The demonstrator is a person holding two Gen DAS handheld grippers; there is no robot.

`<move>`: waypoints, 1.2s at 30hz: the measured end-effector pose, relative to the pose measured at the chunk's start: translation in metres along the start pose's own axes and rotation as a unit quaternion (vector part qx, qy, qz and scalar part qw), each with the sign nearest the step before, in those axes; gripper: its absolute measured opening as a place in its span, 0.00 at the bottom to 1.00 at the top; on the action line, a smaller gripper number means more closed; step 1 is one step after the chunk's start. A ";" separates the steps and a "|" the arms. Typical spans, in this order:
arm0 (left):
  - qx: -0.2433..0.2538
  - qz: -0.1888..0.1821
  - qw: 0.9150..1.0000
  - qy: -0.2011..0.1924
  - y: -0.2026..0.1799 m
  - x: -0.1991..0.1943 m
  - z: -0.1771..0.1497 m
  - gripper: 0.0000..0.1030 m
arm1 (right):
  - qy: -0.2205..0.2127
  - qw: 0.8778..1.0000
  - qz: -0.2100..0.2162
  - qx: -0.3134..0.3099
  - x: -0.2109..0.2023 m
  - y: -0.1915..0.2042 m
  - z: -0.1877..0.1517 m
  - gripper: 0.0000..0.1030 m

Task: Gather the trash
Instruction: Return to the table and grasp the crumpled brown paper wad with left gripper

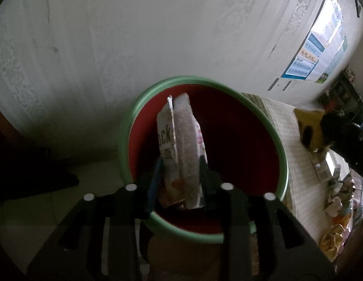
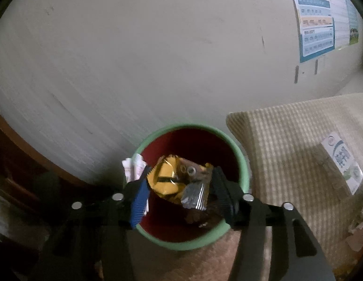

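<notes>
A round bin with a green rim point(image 1: 125, 138) and a red inside stands by the wall, next to a table. Over its mouth my left gripper point(image 1: 179, 171) is shut on two white snack packets point(image 1: 181, 145), which stand upright between the pads. My right gripper point(image 2: 180, 187) hangs above the same bin point(image 2: 181, 126), with a bundle of yellow, brown and silver wrappers point(image 2: 167, 180) touching both of its pads. The white packets point(image 2: 134, 166) show behind its blue left finger point(image 2: 140, 199).
A table under a checked cloth point(image 1: 294, 164) point(image 2: 287, 140) sits right of the bin. More wrappers point(image 1: 338, 194) and a milk carton point(image 2: 343, 161) lie on it. A pale wall with a poster point(image 2: 315, 18) rises behind. Dark furniture point(image 1: 29, 168) stands at left.
</notes>
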State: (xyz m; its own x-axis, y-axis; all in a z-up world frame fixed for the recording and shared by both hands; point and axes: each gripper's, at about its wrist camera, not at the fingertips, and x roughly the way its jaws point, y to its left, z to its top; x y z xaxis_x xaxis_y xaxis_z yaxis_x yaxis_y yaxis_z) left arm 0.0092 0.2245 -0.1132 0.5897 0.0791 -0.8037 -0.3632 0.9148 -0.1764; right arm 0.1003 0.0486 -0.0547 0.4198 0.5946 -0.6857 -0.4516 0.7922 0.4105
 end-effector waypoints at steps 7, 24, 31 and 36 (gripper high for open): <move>0.003 0.001 1.000 -0.006 -0.004 -0.003 0.000 0.58 | -0.011 1.000 -0.002 0.028 -0.018 -0.017 -0.007 0.60; 0.067 -0.020 0.997 -0.025 -0.070 -0.028 -0.002 0.62 | -0.057 0.955 -0.273 0.099 -0.175 -0.200 -0.102 0.64; 0.135 -0.072 0.988 -0.014 -0.142 -0.040 -0.015 0.62 | -0.004 0.944 -0.292 0.157 -0.173 -0.254 -0.147 0.64; 0.198 -0.146 0.969 0.006 -0.219 -0.045 -0.031 0.62 | -0.016 0.945 -0.286 0.157 -0.172 -0.256 -0.160 0.42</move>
State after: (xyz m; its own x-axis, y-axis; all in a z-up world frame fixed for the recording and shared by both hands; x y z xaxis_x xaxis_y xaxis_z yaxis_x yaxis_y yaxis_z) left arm 0.0402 0.0083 -0.0556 0.6157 -0.2082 -0.7600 0.1246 0.9781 -0.1670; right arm 0.0177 -0.2781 -0.1377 0.5508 0.0561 -0.8328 0.1111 0.9839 0.1397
